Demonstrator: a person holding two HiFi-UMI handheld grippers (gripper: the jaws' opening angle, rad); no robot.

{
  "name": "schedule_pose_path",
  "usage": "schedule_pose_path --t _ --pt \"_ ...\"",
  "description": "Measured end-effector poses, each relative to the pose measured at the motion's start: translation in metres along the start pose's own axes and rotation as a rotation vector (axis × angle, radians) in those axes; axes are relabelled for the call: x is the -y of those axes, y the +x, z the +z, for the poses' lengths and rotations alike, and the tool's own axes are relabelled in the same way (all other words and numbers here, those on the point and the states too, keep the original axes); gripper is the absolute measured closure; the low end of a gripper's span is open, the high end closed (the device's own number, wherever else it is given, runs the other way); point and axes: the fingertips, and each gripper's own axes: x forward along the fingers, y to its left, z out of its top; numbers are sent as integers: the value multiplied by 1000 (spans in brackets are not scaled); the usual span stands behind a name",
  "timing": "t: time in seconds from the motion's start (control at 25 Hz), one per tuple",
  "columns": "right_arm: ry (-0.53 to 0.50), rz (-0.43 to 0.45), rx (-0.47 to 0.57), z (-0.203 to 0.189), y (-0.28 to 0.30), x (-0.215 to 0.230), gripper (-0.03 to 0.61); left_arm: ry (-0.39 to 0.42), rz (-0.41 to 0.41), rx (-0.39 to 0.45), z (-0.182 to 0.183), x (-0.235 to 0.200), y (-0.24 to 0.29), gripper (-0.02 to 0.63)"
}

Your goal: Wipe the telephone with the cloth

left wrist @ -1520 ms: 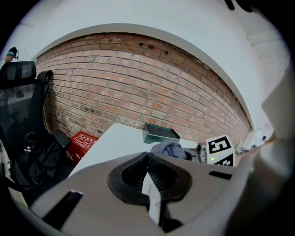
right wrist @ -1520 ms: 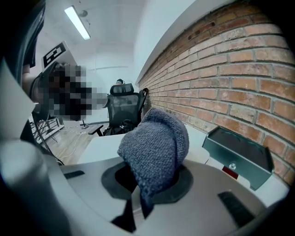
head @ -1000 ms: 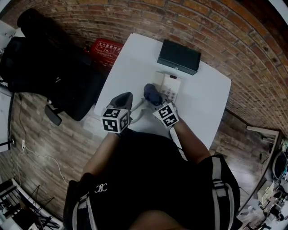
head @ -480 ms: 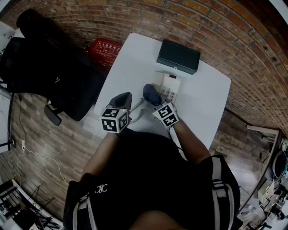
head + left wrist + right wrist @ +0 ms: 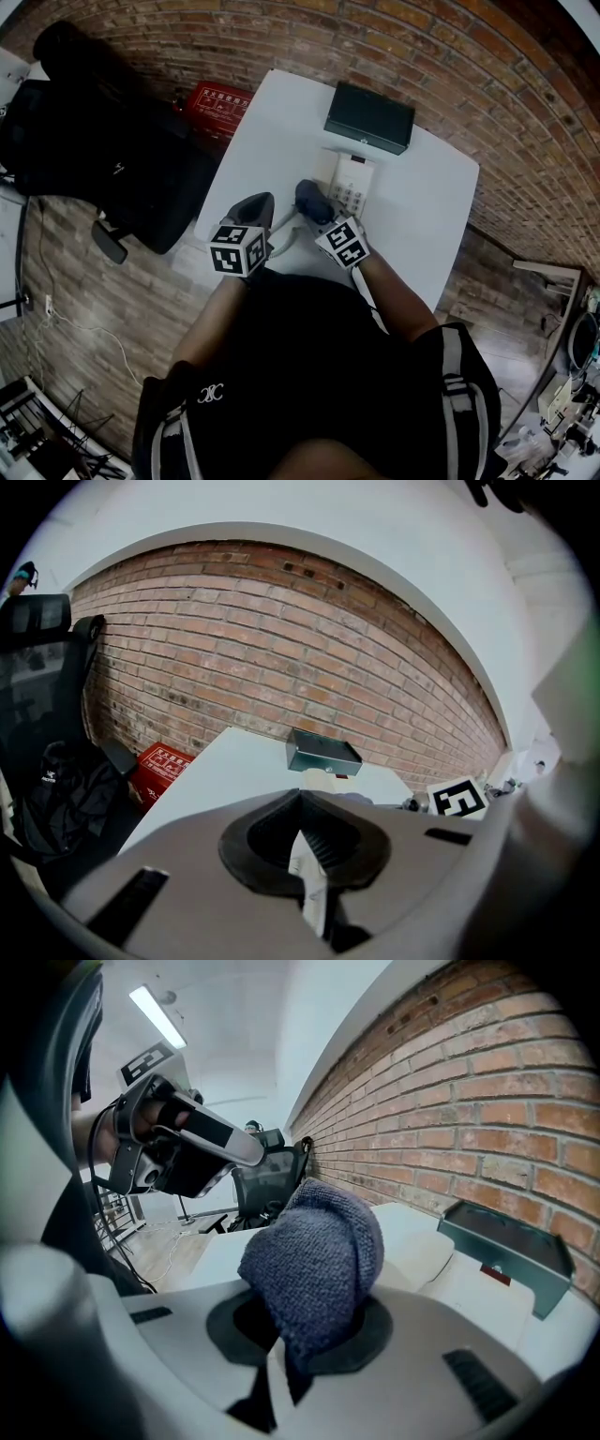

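Observation:
A white telephone (image 5: 354, 184) with a keypad lies on the white table (image 5: 422, 220), just in front of a dark box. My right gripper (image 5: 320, 214) is shut on a bunched dark blue cloth (image 5: 313, 199), and the cloth rests against the telephone's left side. In the right gripper view the cloth (image 5: 319, 1260) bulges out of the right gripper (image 5: 298, 1340), with the telephone's (image 5: 427, 1252) rounded white body just behind it. My left gripper (image 5: 260, 201) hovers by the table's left edge, apart from the telephone. Its jaws (image 5: 306, 844) are together with nothing between them.
A dark green metal box (image 5: 369, 117) stands at the table's far edge against the brick wall. On the floor to the left are a red case (image 5: 221, 100) and a black office chair (image 5: 103, 141). A thin pale cord (image 5: 286, 228) lies between the grippers.

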Motion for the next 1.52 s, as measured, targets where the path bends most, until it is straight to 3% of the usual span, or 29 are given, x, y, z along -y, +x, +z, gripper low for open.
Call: schedule_pose_path --t 0.8,1.12,1.24,1.52 --pt "2 49 -42 -17 1 -24 541 -23 0 5 -8 2 -7 618" --pt "21 128 -115 -39 6 -52 541 -32 12 20 -11 2 -13 618" --pt "18 166 -198 -60 10 -62 541 -37 18 22 -13 2 -16 618" --pt "73 91 -211 -75 13 -60 541 -51 41 32 -14 -8 -25 618"
